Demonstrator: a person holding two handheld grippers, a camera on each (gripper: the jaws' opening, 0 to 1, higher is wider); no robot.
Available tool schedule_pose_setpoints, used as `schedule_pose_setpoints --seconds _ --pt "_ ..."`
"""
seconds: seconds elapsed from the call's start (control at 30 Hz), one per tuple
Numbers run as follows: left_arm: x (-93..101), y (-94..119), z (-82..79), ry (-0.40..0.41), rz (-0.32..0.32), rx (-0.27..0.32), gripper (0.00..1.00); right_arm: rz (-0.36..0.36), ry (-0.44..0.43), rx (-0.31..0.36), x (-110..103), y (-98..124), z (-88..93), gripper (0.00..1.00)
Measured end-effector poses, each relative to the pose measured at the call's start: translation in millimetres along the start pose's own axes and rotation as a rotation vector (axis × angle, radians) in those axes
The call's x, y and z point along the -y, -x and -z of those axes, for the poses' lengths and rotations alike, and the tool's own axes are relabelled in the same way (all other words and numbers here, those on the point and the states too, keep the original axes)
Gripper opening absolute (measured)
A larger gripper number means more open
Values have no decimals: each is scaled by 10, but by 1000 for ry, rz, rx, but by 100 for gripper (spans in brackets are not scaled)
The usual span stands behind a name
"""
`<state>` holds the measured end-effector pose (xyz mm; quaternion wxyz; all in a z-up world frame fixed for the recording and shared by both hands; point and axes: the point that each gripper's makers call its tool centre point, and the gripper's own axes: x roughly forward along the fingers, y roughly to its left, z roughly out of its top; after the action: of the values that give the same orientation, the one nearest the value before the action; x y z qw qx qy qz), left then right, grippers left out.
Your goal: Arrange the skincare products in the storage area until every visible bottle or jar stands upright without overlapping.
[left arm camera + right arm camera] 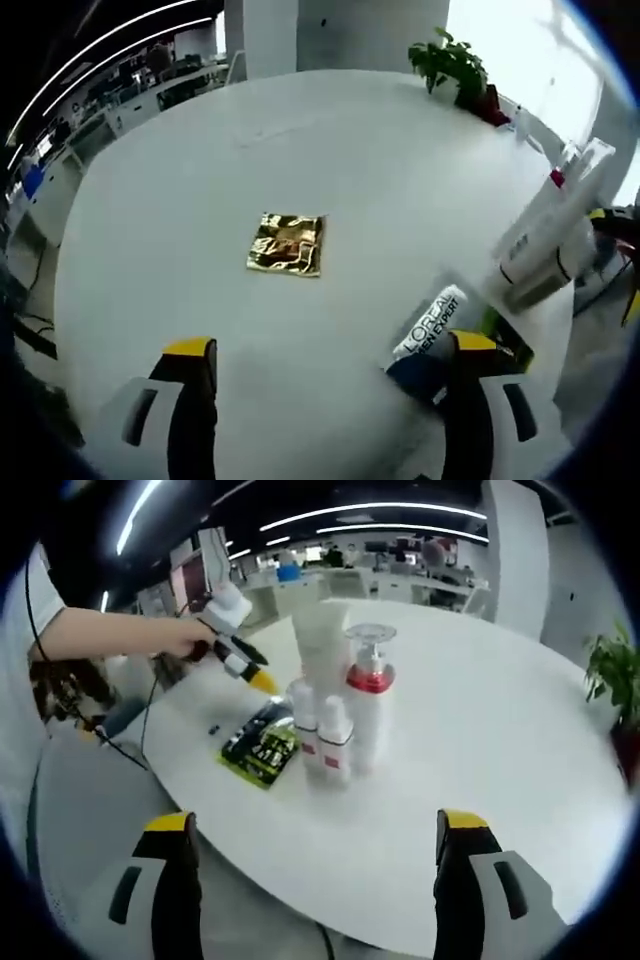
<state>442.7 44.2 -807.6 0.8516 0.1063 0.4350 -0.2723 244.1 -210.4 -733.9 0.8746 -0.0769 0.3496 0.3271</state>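
Bottle cluster (335, 715) mid-table; flat pack (260, 748) beside; bare table (500, 740) right of cluster.

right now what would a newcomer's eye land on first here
Likely the cluster of upright white bottles near the round white table's edge, the pump bottle's red collar standing out. Beside them lies a dark L'Oreal tube, flat. Farther out sits a shiny gold packet, alone mid-table.

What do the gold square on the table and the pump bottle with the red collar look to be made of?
Gold square: looks like crinkled metallic foil, going by its creased, mirror-like glints. Pump bottle: probably plastic, a white body with a smooth red collar and a clear, see-through cap over the pump.
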Motion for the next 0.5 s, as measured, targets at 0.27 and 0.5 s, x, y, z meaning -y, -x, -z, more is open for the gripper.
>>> schedule_pose_setpoints --seconds 0.27,0.5 --pt "-68 -99 -131 -21 3 -1 91 -11 1 -12 -13 -13 29 98" --pt "-63 -222 -310 -44 16 -9 85 -11 -12 -10 -2 -20 39 98"
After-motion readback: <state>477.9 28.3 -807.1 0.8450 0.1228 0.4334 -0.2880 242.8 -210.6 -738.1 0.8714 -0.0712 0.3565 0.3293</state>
